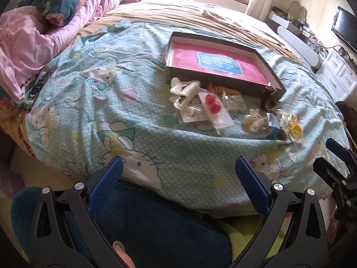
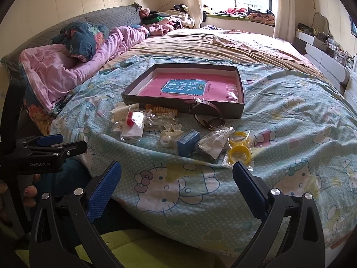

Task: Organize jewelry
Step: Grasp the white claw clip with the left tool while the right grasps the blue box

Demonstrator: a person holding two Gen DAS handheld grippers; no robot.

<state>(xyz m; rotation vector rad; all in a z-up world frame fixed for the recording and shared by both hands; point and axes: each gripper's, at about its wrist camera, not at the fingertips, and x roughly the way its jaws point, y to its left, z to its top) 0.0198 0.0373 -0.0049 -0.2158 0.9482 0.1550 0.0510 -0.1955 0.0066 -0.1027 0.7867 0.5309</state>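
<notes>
- Left gripper (image 1: 178, 169): blue ribbed fingers (image 1: 107, 187) spread wide, nothing between them. It hangs off the near edge of the bed, over your dark teal lap, well short of the jewelry.
- Right gripper (image 2: 177, 174): blue fingers (image 2: 247, 183) likewise wide apart and empty, just off the same near edge. The yellow plastic bangles in a clear bag (image 2: 239, 150) lie closest ahead of it.
- Judged step: first pick, not yet begun. Nothing is held, and the shallow dark cardboard box with a pink booklet on its floor (image 2: 178, 111) holds no jewelry.
- The jewelry sits in a loose pile on the pale green cartoon-cat bedsheet (image 2: 178, 189), between the near edge of the bed and the box's near wall: red bead earrings on a bagged white card (image 1: 213, 106), a cream flower-shaped hair clip (image 2: 170, 130), a small blue box (image 2: 188, 141), and a brown-strap wristwatch (image 2: 209, 120) leaning against the box's near wall.
- Start with the outermost item on each side; the bags overlap, so a middle pick likely drags its neighbours.
- Pinch bags by a free corner; slick film on a soft sheet may slip or bunch.
- Approach low and slowly, as the sheet will probably give under pressure.
</notes>
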